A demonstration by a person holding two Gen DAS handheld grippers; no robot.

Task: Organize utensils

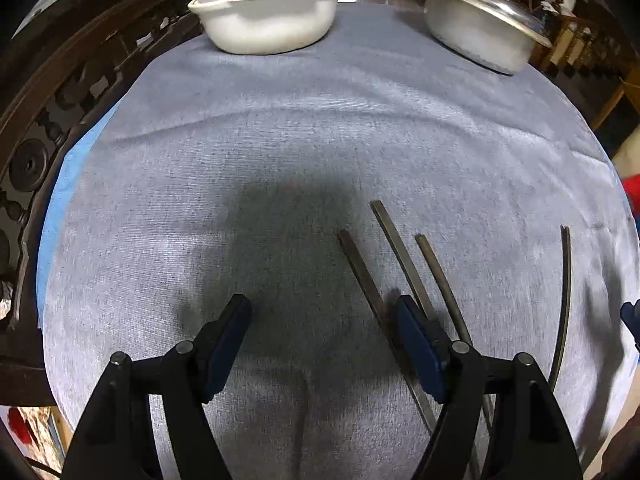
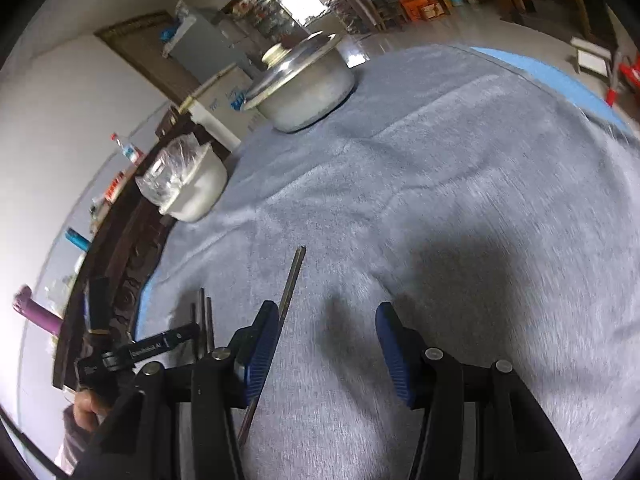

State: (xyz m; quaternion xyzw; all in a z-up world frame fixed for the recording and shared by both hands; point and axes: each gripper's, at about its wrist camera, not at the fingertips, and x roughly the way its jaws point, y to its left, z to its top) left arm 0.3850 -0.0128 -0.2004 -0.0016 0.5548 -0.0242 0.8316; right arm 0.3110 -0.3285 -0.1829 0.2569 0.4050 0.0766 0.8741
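Several dark chopsticks lie on the grey cloth (image 1: 280,140). Three of them (image 1: 400,256) fan out side by side, and a fourth chopstick (image 1: 566,300) lies apart at the right. My left gripper (image 1: 324,320) points steeply down, open, with only bare cloth between its fingers. Its right finger (image 1: 416,340) hovers over the three chopsticks. In the right wrist view my right gripper (image 2: 328,340) is open and holds nothing. The single chopstick (image 2: 294,276) runs under its left finger (image 2: 262,348). The other three chopsticks (image 2: 202,320) show further left.
A white bowl (image 1: 268,20) with a plastic bag in it stands at the far left of the table, and a lidded metal pot (image 1: 480,28) at the far right. Dark carved wooden furniture (image 1: 60,100) borders the left side. A person's hand (image 2: 84,404) shows at the lower left.
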